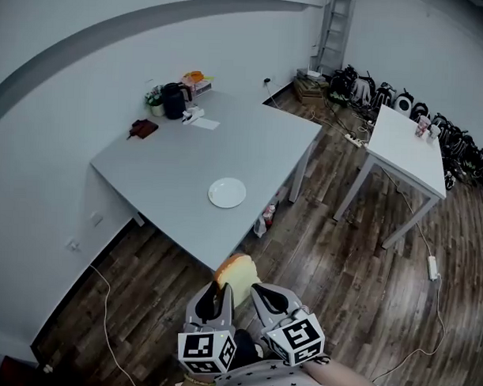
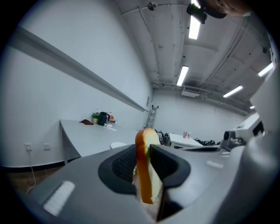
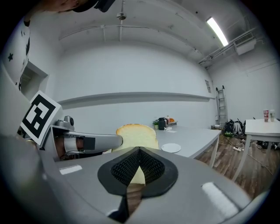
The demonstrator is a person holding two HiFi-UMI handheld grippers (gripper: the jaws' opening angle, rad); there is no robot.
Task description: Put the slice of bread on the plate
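Note:
A slice of bread point(image 1: 237, 269) with an orange-brown crust stands on edge between the jaws of my left gripper point(image 1: 220, 297), which is shut on it. In the left gripper view the bread point(image 2: 145, 175) sticks up past the black pads. My right gripper point(image 1: 263, 297) is just to the right of it, jaws together at the tips with nothing in them. The right gripper view shows the bread point(image 3: 136, 133) beyond the right gripper point(image 3: 139, 151), held by the left gripper point(image 3: 89, 142). A white plate point(image 1: 227, 192) lies on the grey table point(image 1: 187, 159) ahead, near its front edge.
A dark kettle point(image 1: 174, 101), a small plant, papers and a dark red item sit at the grey table's far end. A second white table point(image 1: 405, 146) stands to the right. Cables trail over the wooden floor point(image 1: 342, 263); bags line the far wall.

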